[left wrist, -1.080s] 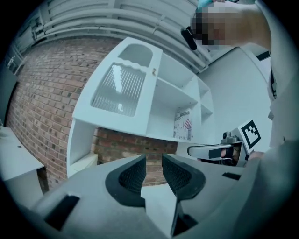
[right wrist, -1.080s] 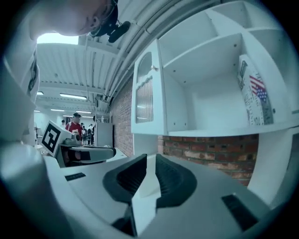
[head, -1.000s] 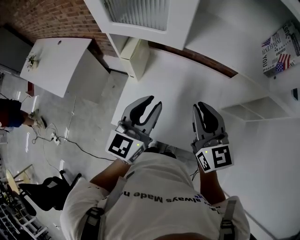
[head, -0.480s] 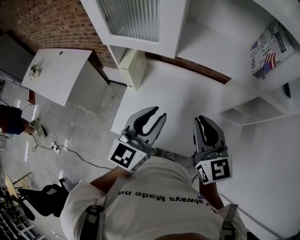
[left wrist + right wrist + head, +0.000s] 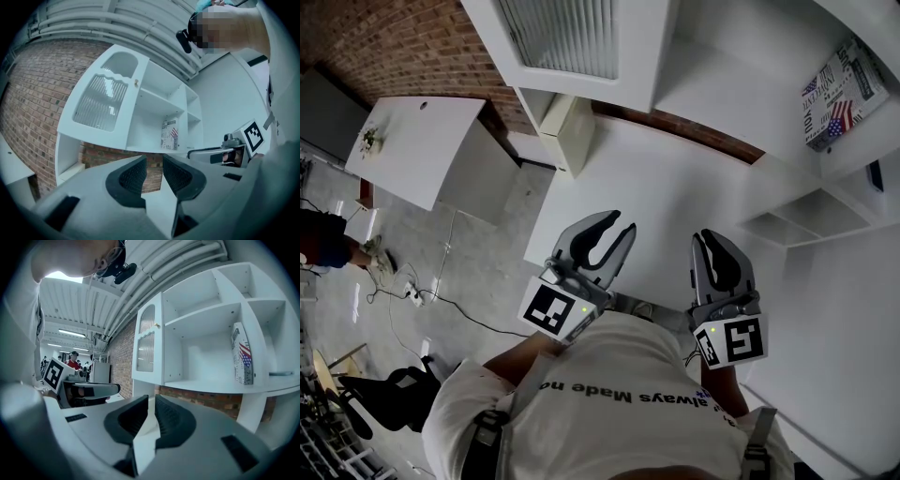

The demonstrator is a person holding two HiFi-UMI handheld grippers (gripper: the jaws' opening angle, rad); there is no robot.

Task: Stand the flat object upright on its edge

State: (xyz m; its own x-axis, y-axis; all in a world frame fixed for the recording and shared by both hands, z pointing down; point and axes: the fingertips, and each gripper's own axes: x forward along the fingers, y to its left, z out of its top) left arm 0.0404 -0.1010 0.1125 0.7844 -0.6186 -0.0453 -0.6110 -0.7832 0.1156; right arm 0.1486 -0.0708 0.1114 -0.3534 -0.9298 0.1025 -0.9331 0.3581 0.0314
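The flat object is a book with a flag and print cover. It stands upright in a shelf compartment, also visible in the left gripper view and the right gripper view. Both grippers hang close to the person's chest over the near edge of the white table, far from the book. My left gripper is shut with nothing between its pads. My right gripper is shut too, a thin slit between its pads and nothing in it.
A white shelf unit with a ribbed glass door stands against the brick wall behind the table. A second white table sits to the left. On the floor are cables and a dark chair.
Both grippers have drifted slightly over the table's near edge while the head view tilted, so the book sits higher in the picture. Both sets of jaws look the same as before.
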